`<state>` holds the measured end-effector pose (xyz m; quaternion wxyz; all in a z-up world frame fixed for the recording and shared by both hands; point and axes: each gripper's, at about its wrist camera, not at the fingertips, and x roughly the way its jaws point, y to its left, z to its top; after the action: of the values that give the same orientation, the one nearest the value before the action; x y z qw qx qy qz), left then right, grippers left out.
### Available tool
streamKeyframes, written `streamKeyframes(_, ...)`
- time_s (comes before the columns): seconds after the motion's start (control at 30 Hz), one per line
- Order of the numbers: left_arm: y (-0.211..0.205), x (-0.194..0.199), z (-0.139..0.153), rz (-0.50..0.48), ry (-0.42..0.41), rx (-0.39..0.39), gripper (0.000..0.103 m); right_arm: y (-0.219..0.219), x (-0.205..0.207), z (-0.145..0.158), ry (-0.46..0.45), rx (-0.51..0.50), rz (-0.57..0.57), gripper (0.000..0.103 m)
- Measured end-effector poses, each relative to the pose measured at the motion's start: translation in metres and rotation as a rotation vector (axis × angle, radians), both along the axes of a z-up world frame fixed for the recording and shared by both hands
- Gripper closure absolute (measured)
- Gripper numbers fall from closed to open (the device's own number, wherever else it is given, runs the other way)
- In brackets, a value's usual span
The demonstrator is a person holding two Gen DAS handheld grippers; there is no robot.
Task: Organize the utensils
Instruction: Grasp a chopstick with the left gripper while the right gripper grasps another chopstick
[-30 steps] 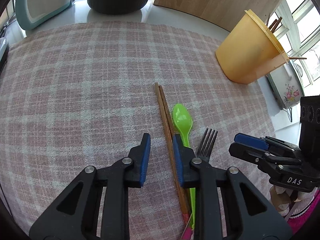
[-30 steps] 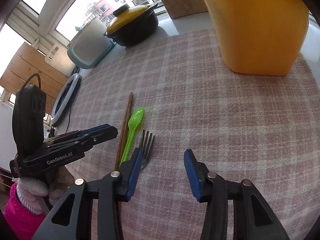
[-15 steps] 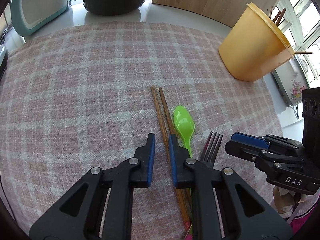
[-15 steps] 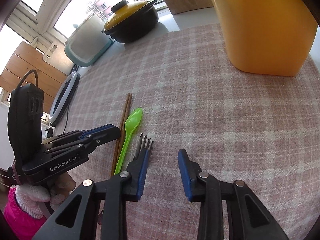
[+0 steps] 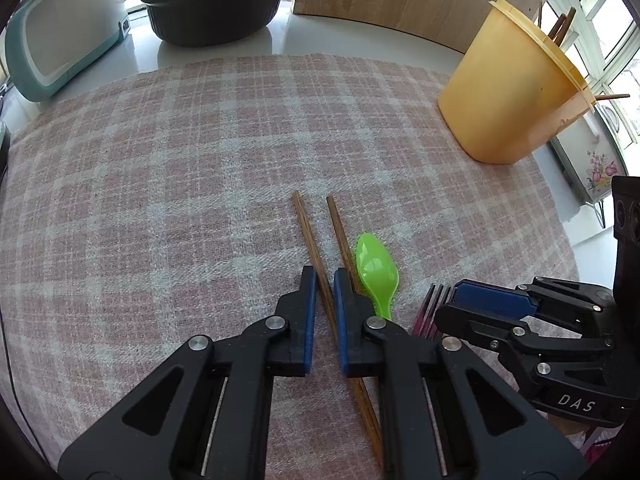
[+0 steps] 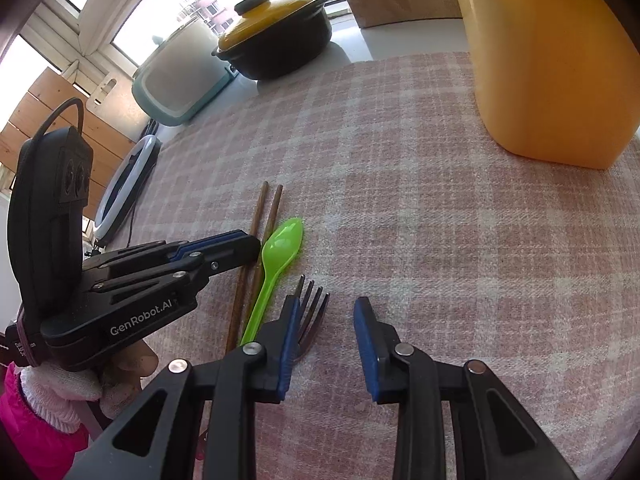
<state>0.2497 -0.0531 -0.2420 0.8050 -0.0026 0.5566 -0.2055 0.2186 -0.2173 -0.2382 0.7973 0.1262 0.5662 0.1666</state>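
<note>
A counter covered by a pink and white checked cloth is seen from two handheld grippers. The left gripper is lowered close to the cloth, its blue-padded fingers narrowed around one of two brown wooden chopsticks; a thin gap is visible on each side of the stick, so whether it is actually pinched cannot be told. The second chopstick runs just outside the right-hand finger, and the two sticks are spread apart at their far tips. A bright green plastic spoon lies just to the right of that finger, bowl pointing away. Further right, the dark tines of a fork are partly hidden behind the right gripper.

In the right wrist view, the right gripper's fingers are held wide apart with nothing between them. The fork lies against the inner face of its left-hand finger, tines pointing away. The spoon and the chopsticks lie beyond it, further left, beside the left gripper.

Well ahead of the fingers and to the right, an orange plastic container stands on the cloth with several sticks inside. Beyond the cloth, a dark pot with a yellow lid is seen.
</note>
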Motion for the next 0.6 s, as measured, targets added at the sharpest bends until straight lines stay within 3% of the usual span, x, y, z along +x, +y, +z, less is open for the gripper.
streamKeyframes(0.3,0.001,-0.003,0.001,-0.002,-0.012,0.01,0.095,0.023,-0.002,0.002,-0.048,-0.098,0.062,0.077)
streamKeyframes(0.4,0.003,-0.004,0.001,0.0,-0.01,0.012,0.095,0.03,-0.003,0.003,-0.076,-0.153,0.081,0.083)
streamKeyframes(0.6,-0.002,-0.003,0.001,-0.007,-0.013,0.03,0.095,0.036,-0.003,0.004,-0.088,-0.144,0.096,0.093)
